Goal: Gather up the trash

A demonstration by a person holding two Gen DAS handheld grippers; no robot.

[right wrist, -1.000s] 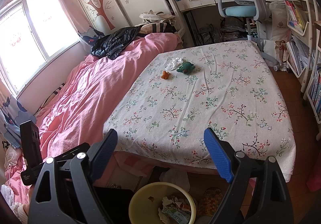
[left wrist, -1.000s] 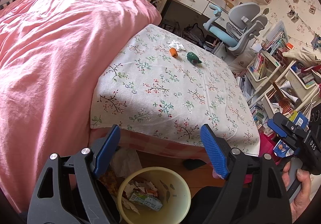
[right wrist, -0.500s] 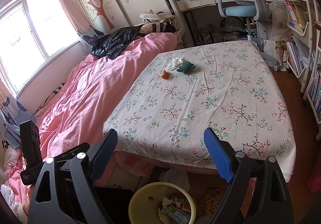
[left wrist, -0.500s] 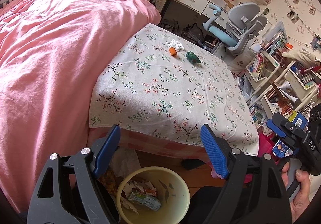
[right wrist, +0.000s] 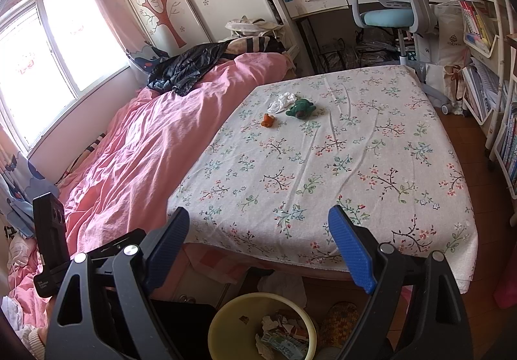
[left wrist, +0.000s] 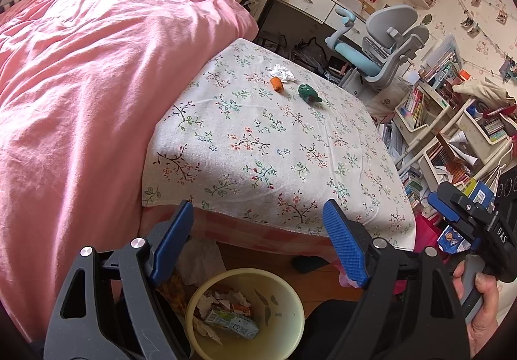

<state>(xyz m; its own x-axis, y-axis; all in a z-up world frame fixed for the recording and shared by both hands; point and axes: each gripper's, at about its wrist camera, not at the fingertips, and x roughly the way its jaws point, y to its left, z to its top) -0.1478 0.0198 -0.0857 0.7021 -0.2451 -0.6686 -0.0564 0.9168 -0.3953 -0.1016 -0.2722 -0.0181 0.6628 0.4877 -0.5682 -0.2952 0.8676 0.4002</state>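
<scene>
Left wrist view, left hand-held gripper [left wrist: 258, 242] open and empty above a yellow bin [left wrist: 292, 287], right hand-held gripper [right wrist: 258, 248] likewise open, crumpled tissue [left wrist: 281, 72] far off on the flowered bed cloth [left wrist: 258, 147].

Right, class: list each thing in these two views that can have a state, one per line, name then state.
left gripper: open, holding nothing
right gripper: open, holding nothing
yellow bin: upright, partly filled with trash
white tissue: crumpled, lying on the floral cloth
orange scrap: lying on the cloth
green toy: lying beside the tissue
</scene>
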